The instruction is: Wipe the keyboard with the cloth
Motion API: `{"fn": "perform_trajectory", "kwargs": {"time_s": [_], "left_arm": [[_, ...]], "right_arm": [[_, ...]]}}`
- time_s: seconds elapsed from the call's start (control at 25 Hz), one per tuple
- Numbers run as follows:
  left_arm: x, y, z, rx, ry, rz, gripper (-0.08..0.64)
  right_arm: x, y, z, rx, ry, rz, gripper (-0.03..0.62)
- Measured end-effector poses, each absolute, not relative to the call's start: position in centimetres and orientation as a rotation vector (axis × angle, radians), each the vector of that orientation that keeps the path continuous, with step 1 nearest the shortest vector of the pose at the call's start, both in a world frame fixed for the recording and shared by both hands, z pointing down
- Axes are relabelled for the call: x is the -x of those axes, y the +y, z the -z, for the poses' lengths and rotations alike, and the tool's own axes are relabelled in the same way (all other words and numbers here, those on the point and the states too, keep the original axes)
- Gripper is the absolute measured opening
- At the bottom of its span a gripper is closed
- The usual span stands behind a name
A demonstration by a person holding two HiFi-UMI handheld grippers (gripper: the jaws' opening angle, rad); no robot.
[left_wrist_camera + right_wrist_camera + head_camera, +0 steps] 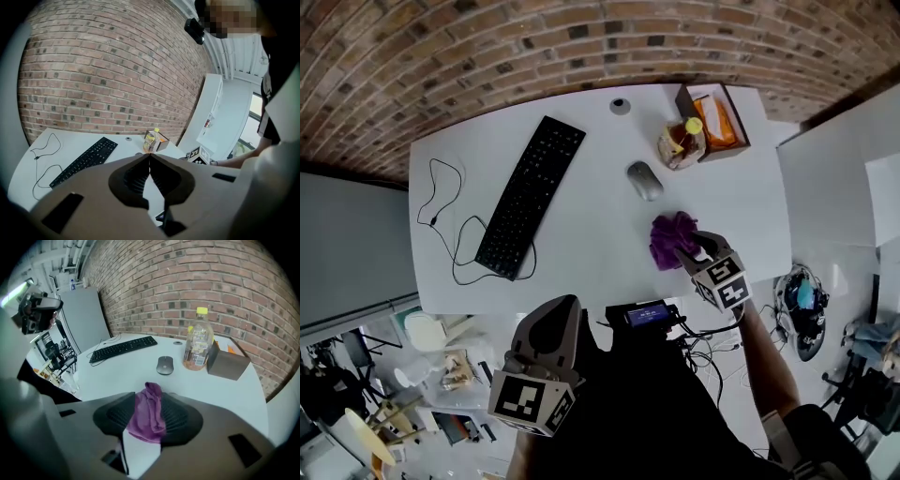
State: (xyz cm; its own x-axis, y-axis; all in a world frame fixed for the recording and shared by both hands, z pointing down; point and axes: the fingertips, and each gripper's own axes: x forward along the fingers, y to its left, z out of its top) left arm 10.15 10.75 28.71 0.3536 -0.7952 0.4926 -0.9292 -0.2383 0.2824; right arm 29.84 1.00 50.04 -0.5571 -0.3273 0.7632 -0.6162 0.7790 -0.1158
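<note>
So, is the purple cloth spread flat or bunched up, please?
Bunched up: the purple cloth sits in a crumpled heap on the table.

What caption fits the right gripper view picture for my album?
Right tool straddles the purple cloth on the white table; mouse, bottle, box and keyboard sit beyond.

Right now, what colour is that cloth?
The cloth is purple, best seen in the right gripper view.

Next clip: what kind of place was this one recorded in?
Probably an office or lab workroom, though that is a guess. A white table carries a computer keyboard with its cord and a mouse, and a bare brick wall runs right behind it.
</note>
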Motion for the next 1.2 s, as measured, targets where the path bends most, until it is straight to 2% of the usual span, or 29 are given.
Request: {"fn": "perform_trajectory", "kwargs": {"time_s": [0.36, 0.76, 0.88, 1.0, 1.2], "left_arm": [[-8.7, 11.4, -29.2, -2.04, -1.528, -0.358, 0.014], [-7.6, 12.1, -29.3, -2.023, -1.544, -0.361, 0.014], [-7.4, 12.4, -29.4, -2.022, -1.544, -0.352, 0.014], [-6.8, 12.5, -29.3, -2.024, -1.551, -0.34, 0.014], [-6.1, 12.5, -29.4, -2.043, -1.542, -0.328, 0.014]], "right_arm": [[-29.9, 0.5, -56.6, -0.636, -2.079, -0.479, 0.184], [-29.7, 0.5, -57.4, -0.624, -2.028, -0.499, 0.182], [-29.4, 0.6, -56.8, -0.617, -2.017, -0.482, 0.164], [-27.7, -0.2, -52.2, -0.628, -2.019, -0.464, 0.133], [-29.7, 0.6, -56.6, -0.674, -2.0, -0.518, 0.103]]}}
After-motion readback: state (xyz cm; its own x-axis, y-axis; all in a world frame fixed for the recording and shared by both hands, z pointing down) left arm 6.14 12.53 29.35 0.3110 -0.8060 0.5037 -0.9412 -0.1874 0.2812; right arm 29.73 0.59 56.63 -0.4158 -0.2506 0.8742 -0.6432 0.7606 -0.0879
